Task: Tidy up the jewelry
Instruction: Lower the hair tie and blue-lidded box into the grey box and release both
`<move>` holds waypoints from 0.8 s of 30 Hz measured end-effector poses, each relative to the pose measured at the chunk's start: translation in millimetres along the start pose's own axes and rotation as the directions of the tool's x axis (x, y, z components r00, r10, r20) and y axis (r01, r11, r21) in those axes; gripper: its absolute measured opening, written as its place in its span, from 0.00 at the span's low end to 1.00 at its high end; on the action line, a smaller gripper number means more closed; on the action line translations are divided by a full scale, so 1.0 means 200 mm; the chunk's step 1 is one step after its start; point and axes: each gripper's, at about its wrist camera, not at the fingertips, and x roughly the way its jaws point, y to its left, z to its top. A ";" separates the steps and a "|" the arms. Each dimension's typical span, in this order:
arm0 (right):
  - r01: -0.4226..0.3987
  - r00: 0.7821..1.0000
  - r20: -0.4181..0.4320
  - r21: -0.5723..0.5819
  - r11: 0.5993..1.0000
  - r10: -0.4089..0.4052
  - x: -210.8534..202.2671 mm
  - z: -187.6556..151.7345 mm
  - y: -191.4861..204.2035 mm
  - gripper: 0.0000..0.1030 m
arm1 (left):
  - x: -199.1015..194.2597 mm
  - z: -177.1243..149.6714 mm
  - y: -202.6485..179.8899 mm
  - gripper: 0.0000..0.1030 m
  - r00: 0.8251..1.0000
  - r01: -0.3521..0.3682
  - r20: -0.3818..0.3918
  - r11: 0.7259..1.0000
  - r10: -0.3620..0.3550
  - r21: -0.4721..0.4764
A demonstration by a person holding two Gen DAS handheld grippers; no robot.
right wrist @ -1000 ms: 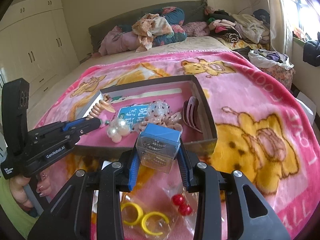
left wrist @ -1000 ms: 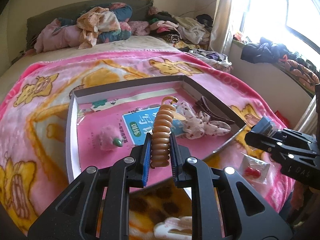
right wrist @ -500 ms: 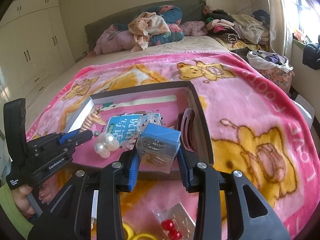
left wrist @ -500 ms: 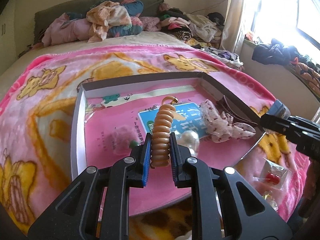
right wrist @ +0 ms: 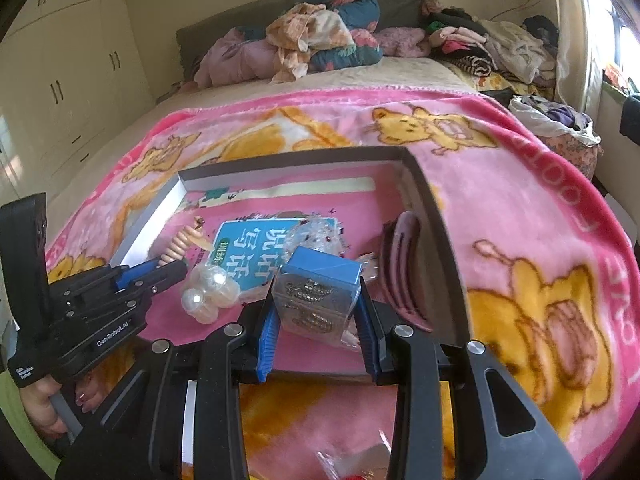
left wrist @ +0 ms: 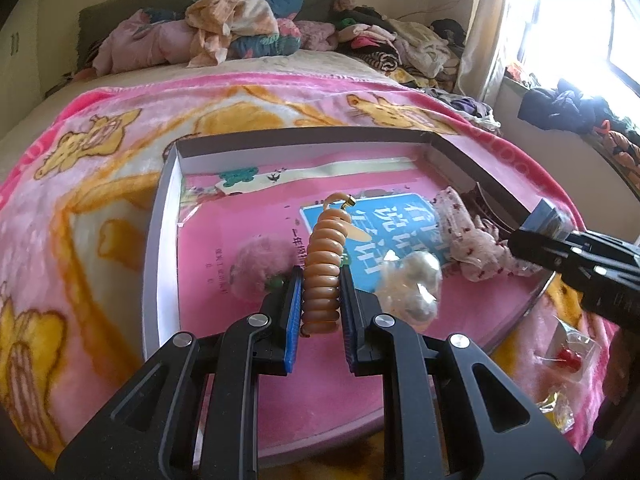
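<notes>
My left tool (left wrist: 320, 304) is closed on an orange spiral hair tie (left wrist: 323, 276), the coil standing upright between the blue pads with its loose end curling up at the top; from the right wrist camera I can see the same tool (right wrist: 166, 272) reaching in low over the left part of the tray. My right tool (right wrist: 318, 320) is clamped on a small clear box with a blue lid (right wrist: 318, 292) that has what look like rhinestone pieces inside, and I am holding it over the near right part of the shallow cardboard tray (left wrist: 160, 240), just above the pink floor. The tray sits on a pink cartoon-bear blanket (right wrist: 540, 240) spread across the bed. Inside it, a clear bag of large pearl beads (left wrist: 412, 288) lies just right of my left tool, partly on a blue label with Chinese characters (left wrist: 372, 236). A fuzzy pink pom-pom (left wrist: 260, 264) rests just left of the tool, and a dotted fabric scrunchie (left wrist: 468, 240) lies toward the right wall. In the right wrist view, pink headbands (right wrist: 404, 272) lean against the tray's right wall. Outside the tray, near its right front corner, a small plastic bag with red beads (left wrist: 568, 354) lies on the blanket.
</notes>
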 end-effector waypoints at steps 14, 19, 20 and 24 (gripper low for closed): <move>-0.048 0.999 -0.027 -0.054 0.997 0.047 0.11 -0.01 0.13 0.32 | 0.00 0.00 0.03 0.11 0.999 -0.032 0.014 0.999 0.032 -0.012; -0.045 0.998 -0.042 -0.062 0.997 0.043 0.13 -0.02 0.15 0.32 | 0.00 0.01 0.03 0.11 0.999 -0.035 0.014 0.999 0.035 -0.011; -0.048 0.998 -0.044 -0.058 0.997 0.045 0.13 -0.03 0.14 0.32 | 0.00 0.01 0.03 0.11 0.999 -0.033 0.014 0.999 0.033 -0.012; -0.050 0.998 -0.041 -0.049 0.998 0.048 0.12 -0.05 0.14 0.32 | 0.00 0.01 0.03 0.11 0.999 -0.030 0.015 0.999 0.030 -0.014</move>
